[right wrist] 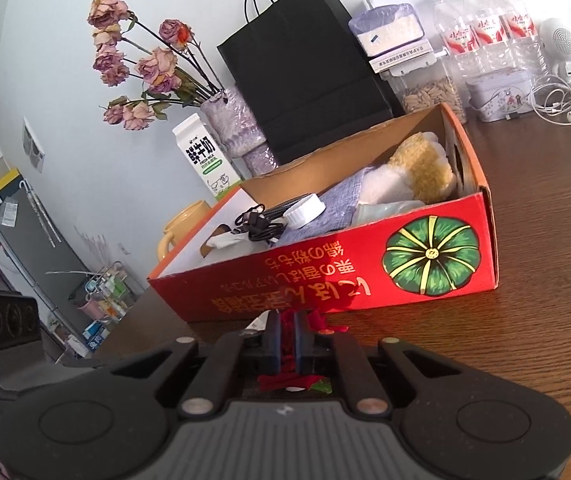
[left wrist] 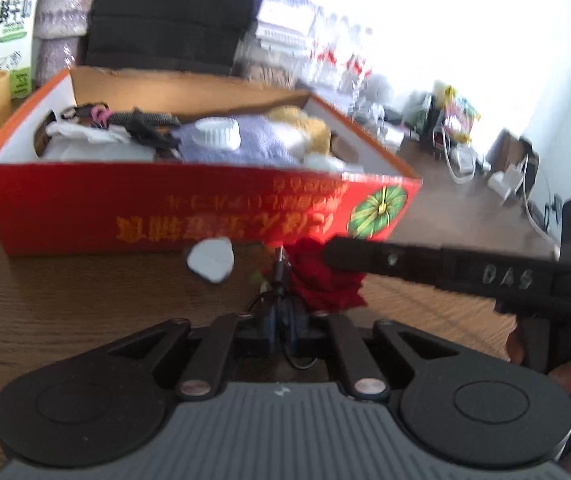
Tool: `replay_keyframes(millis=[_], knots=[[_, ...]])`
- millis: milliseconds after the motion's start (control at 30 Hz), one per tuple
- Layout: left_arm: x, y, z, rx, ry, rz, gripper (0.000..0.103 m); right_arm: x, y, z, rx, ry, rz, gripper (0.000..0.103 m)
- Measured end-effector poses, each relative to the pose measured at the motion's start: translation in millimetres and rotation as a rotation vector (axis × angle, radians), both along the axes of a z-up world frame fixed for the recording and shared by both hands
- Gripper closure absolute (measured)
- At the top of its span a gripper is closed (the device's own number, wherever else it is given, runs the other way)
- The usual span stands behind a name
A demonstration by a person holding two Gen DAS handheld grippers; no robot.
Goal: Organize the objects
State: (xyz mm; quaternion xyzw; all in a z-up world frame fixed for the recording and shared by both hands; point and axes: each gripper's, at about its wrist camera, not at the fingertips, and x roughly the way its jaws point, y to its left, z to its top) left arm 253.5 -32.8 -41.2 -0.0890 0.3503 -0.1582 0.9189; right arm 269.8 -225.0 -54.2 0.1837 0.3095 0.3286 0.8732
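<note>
Lying just below the red box's [left wrist: 85, 208] front wall on the counter [left wrist: 45, 304], the red rose [left wrist: 321, 280] is pinched by both tongs: left tongs [left wrist: 283, 320] closed low on its stem, right tongs [right wrist: 287, 344] clamping the petals. The box sits directly ahead. The stem is blurred, its axis unclear.

Daylit, window glare blown out top right in left view w/ motion blur, right view sharper, fisheye-bent edges, dark corners

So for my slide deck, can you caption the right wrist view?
Right gripper clamps a red artificial rose before the red pumpkin-print box on a wooden table.
</note>
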Motion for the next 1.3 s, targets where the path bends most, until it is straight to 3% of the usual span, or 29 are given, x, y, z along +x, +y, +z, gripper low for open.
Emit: replay_keyframes(millis=[133,233,267,300,367,400,633,667,867,967,1233,1300], knots=[[-0.4,-3.8,3.4,0.069,-0.023,-0.026,0.083,3.0,-2.5,-1.7,0.025,0.028,0.003,0.097],[-1.2,-1.8,3.7,0.11,-0.028,-0.04,0.066,5.5,-3.7,-2.4,0.033,0.04,0.006,0.097],[-3.5,-0.2,3.5,0.108,-0.021,-0.064,0.055,6.4,-4.1,-2.5,0.036,0.043,0.007,0.097],[-5.9,0.7,3.7,0.092,-0.019,-0.097,0.031,7.2,-4.2,-2.7,0.038,0.046,0.009,0.097],[-15.5,-2.4,4.7,0.1,-0.031,-0.126,0.016,7.8,-3.7,-3.2,0.04,0.049,0.016,0.097],[-16.6,-5.5,4.1,0.119,-0.037,-0.125,0.023,7.6,-2.9,-3.1,0.039,0.048,0.019,0.097],[-11.5,-11.7,2.2,0.165,-0.063,-0.095,0.042,7.1,-1.2,-3.2,0.037,0.047,0.03,0.097],[-10.6,-13.8,2.1,0.172,-0.069,-0.105,0.049,7.1,-1.1,-3.3,0.038,0.048,0.03,0.097],[-16.0,-26.2,0.0,0.258,-0.109,-0.126,0.062,5.1,0.4,-2.2,0.029,0.037,0.03,0.097],[-19.1,-28.5,-0.2,0.283,-0.124,-0.109,0.096,1.6,-2.7,1.0,0.021,0.005,-0.004,0.098],[-20.2,-21.8,3.1,0.236,-0.115,-0.092,0.092,5.8,-11.1,0.8,0.041,0.026,-0.021,0.099],[-23.4,-17.8,5.4,0.209,-0.119,-0.099,0.071,8.8,-14.3,-1.8,0.069,0.054,-0.02,0.099]])
